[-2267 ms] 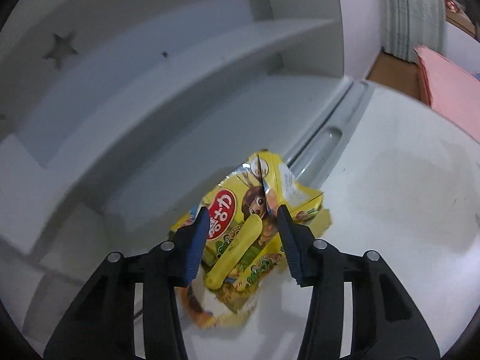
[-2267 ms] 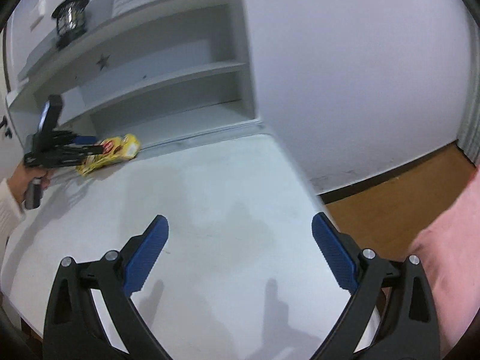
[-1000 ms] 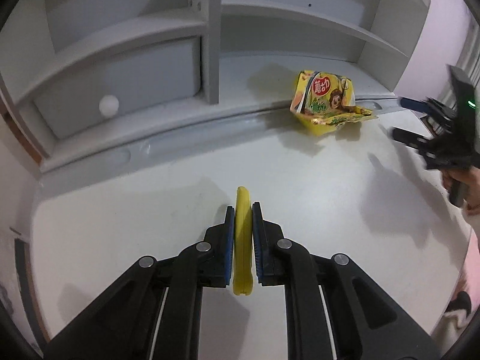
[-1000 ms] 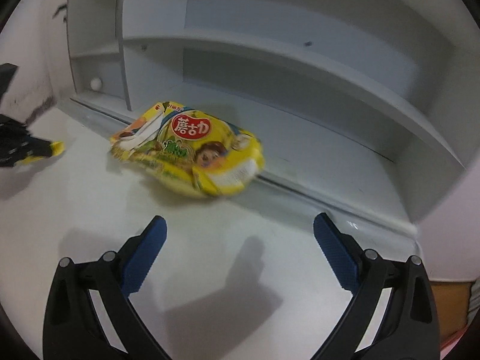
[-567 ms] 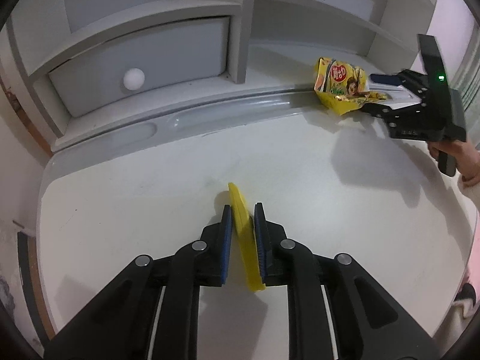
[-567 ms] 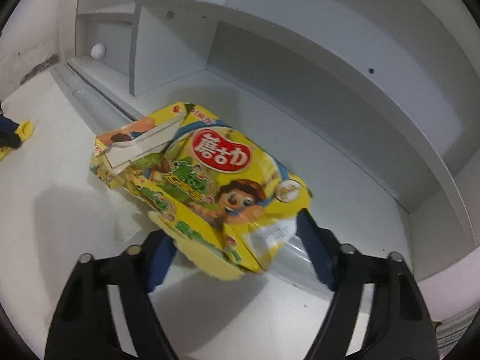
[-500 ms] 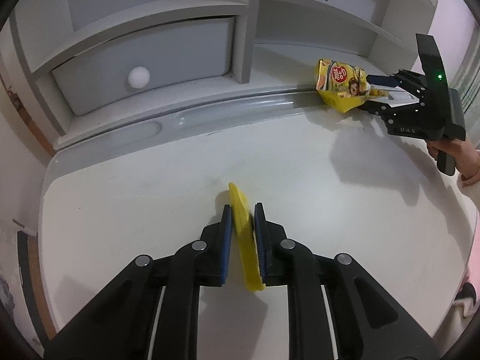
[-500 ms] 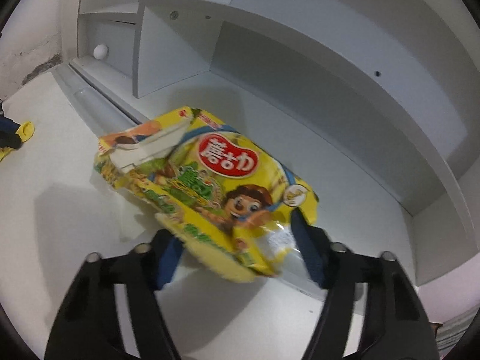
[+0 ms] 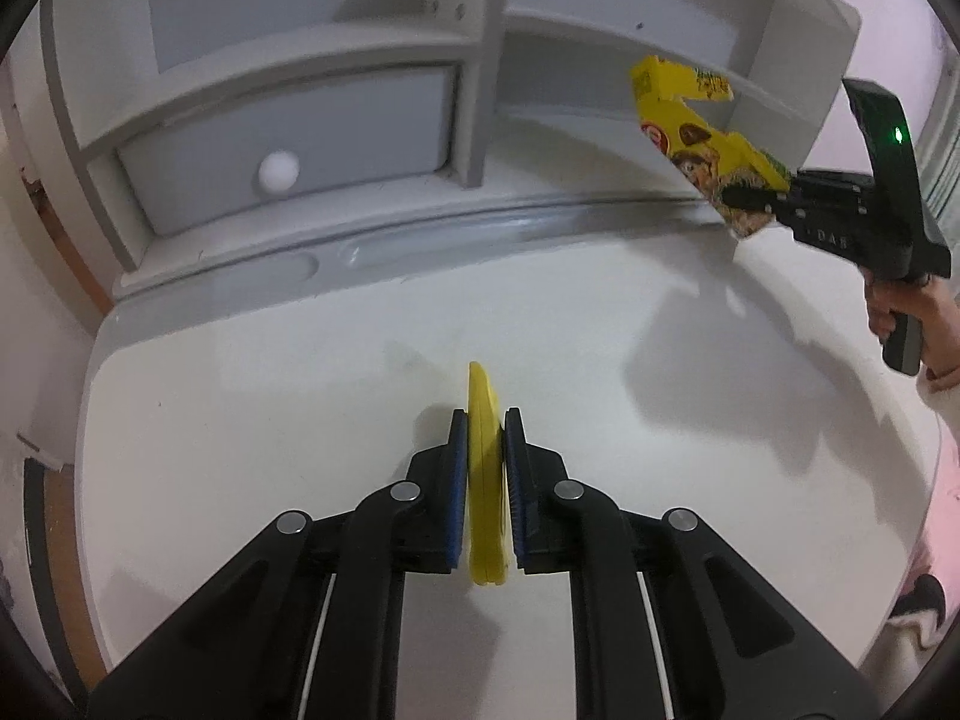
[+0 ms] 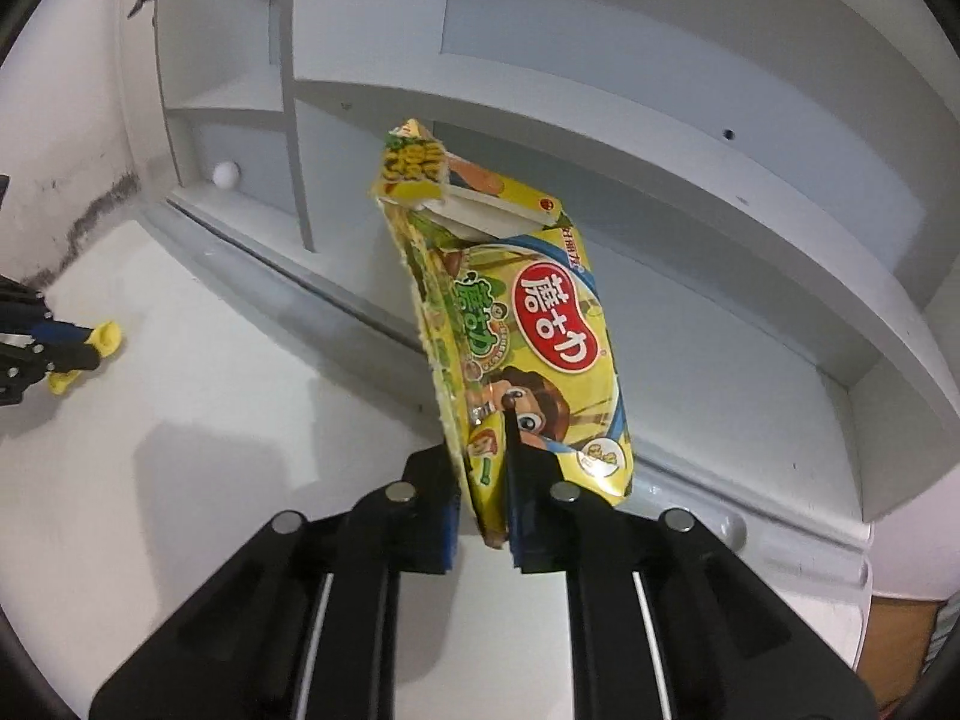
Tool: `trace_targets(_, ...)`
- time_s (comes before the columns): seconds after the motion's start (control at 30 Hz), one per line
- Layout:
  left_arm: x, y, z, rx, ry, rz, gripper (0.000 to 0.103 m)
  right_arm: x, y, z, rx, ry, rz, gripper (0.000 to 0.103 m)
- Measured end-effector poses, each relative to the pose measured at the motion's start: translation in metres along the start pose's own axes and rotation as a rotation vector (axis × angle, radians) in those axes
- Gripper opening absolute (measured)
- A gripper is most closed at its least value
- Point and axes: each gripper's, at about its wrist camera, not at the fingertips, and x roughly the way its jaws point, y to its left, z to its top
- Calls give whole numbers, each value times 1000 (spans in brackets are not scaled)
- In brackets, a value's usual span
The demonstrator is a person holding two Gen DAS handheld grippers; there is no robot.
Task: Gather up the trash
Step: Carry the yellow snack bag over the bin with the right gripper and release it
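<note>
Above the counter [image 9: 240, 420], my right gripper [image 10: 483, 498] has its fingers [image 10: 528, 492] clamped on the bottom edge of the snack bag [image 10: 510, 330], which hangs clear of the surface in front of the shelf unit [image 10: 660, 180]. My left gripper [image 9: 485, 468] has its fingers [image 9: 455, 480] closed tight on a yellow strip [image 9: 483, 432], also lifted off the counter.

My worry is the bag. I hold only 1 thin corner, so most of it stands unsupported above the fingers; I judge that a quick swing could fold it over or let the slick film slide out. Its top looks torn open, with a loose flap, so anything left inside could spill if I tip it. The strip is pinched near its middle and seems safer, though I cannot tell how firm it is.

The bag's long axis runs from the fingers up and slightly left in the right wrist view, torn end uppermost, printed face toward the camera. The strip's long axis runs straight ahead along my left fingers, its rounded tip pointing toward the shelf unit.
</note>
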Motion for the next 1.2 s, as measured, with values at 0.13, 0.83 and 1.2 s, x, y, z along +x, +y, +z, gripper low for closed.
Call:
trace_targets(0.13, -13, -28, 8, 33, -35, -36, 11, -26, -9, -20, 68, -6, 41, 12)
trace_targets(0.83, -36, -531, -42, 705, -18, -743, 11, -322, -174, -429, 884, -107, -153, 12)
trace_targets(1.2, 188, -662, -214, 884, 534, -515, 11, -168, -166, -685, 1404, 252, 133, 12)
